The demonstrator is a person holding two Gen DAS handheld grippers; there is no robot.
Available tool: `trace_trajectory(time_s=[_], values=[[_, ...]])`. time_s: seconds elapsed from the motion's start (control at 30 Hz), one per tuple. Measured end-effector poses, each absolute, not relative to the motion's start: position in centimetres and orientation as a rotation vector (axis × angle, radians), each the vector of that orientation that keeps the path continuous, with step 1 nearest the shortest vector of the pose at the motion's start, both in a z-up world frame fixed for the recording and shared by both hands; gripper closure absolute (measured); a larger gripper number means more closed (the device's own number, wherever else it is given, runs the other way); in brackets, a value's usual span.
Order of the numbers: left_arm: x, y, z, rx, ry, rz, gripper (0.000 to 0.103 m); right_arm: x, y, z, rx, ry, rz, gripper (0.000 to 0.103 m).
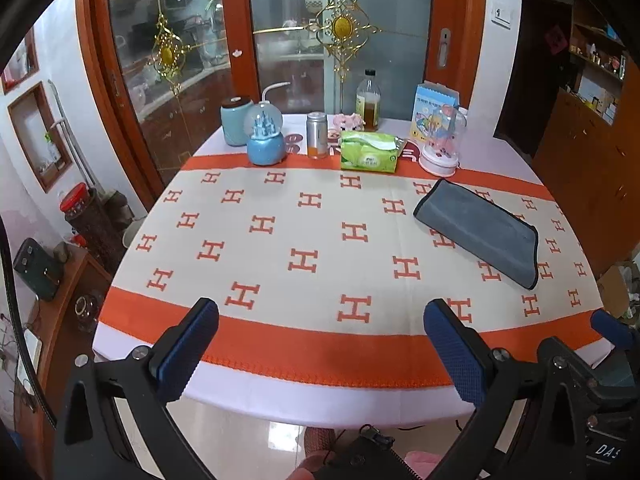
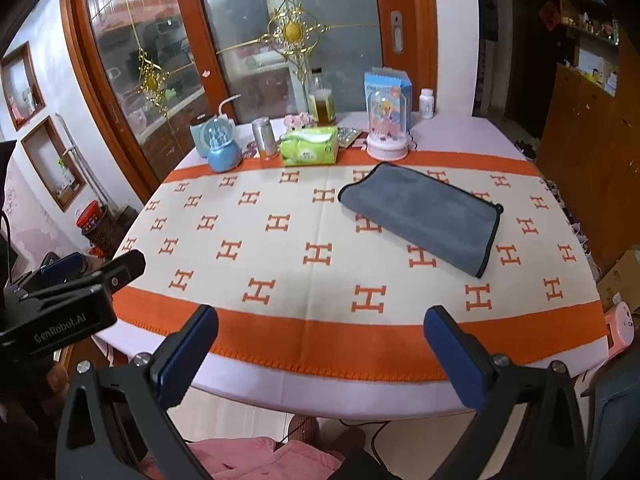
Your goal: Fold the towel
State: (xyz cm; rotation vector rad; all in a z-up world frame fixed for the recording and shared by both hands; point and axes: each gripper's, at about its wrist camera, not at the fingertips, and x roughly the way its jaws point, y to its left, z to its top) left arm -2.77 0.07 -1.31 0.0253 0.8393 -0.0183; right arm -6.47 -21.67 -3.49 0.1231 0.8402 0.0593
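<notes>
A grey towel [image 1: 480,232] with a dark hem lies folded on the right half of the table, also in the right wrist view [image 2: 424,216]. My left gripper [image 1: 320,312] is open and empty, held over the table's near edge, well short of the towel. My right gripper [image 2: 320,316] is open and empty, also over the near edge. The left gripper's body [image 2: 72,292] shows at the left of the right wrist view. The right gripper's blue fingertip [image 1: 612,326] shows at the right edge of the left wrist view.
The table carries a cream and orange cloth [image 1: 304,240] with H marks. Along the far edge stand a blue snow globe [image 1: 266,140], a metal can [image 1: 317,134], a green tissue pack [image 1: 370,152], a bottle [image 1: 368,102], a domed toy [image 1: 442,142] and a box [image 1: 434,108]. Glass doors stand behind.
</notes>
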Motion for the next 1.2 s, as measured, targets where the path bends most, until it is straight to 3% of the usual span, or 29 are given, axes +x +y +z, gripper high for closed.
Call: trace_trajectory(time_s=[1.2], values=[[-2.28, -0.05, -0.67, 0.037, 0.777, -0.047, 0.001, -5.52, -21.25, -4.11, 0.127, 0.861, 0.021, 0.000]])
